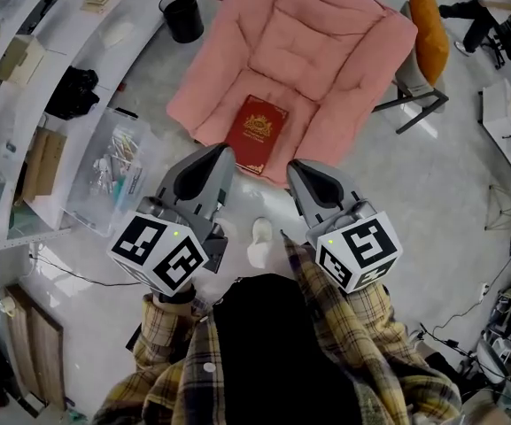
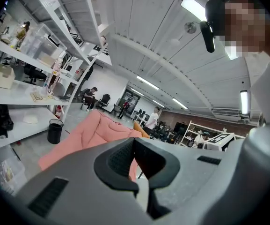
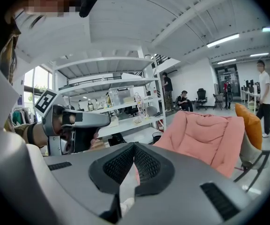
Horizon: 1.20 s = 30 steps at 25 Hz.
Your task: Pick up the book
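Left gripper [image 1: 223, 156] and right gripper [image 1: 297, 172] both clenched on nothing; book [image 1: 257, 134] lies on the pink lounge chair [image 1: 326, 51].
Only my head view shows the book: dark red with a gold-patterned cover, flat at the seat's front edge, centre frame, just above both claw tips. The gripper views catch only pink cushion, white shelving [image 3: 120, 86] and distant people. Pale glossy floor [image 1: 450, 175]; black bin [image 1: 182, 14] upper left.

Book [image 1: 257, 135]: red hard cover, gold embossing, slight sheen. Chair [image 1: 326, 51]: pink quilted cloth, matt. Left gripper [image 1: 224, 156] and right gripper [image 1: 296, 168]: grey matt plastic shells; pads [image 3: 118, 165] black, ribbed. Floor [image 1: 432, 184]: grey, smooth, glossy. Sleeve [image 1: 171, 343]: plaid cloth.
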Tool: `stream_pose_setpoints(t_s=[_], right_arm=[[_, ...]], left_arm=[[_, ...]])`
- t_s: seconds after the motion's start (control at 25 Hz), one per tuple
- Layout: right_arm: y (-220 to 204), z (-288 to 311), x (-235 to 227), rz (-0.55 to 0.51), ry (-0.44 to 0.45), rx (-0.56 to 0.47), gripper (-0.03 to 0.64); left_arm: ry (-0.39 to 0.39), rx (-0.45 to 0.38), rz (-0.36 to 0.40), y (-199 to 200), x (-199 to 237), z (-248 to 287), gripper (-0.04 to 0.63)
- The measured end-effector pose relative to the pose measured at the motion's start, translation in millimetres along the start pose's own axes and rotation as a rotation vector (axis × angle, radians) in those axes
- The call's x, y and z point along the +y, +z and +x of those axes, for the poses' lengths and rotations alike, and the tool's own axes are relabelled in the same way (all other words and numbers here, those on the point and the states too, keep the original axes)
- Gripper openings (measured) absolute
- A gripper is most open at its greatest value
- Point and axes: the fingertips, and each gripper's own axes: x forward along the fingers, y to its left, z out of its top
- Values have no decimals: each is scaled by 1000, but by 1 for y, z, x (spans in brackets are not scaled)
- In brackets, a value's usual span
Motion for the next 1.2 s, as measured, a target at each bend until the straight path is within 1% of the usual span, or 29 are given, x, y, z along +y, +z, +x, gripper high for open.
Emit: stream_pose_setpoints(t_s=[0.32, 0.56, 0.72, 0.96, 1.08, 1.2], right_arm=[[27, 75, -10, 47, -121, -4, 17], [49, 124, -19, 83, -211, -20, 17], [53, 142, -25, 119, -293, -22, 17], [57, 166, -35, 178, -401, -25, 17], [52, 171, -36, 219, -460, -21, 17], [38, 175, -38, 255, -498, 3, 17]], left_arm=[[-120, 78, 18, 42, 68, 36, 3], [-205, 131, 32, 71, 110, 63, 3], [-276, 188, 42, 77, 130, 77, 3], [-362, 265, 59, 87, 155, 97, 3], [-405, 314, 69, 84, 164, 106, 3], [-422, 359, 63, 75, 175, 114, 3]])
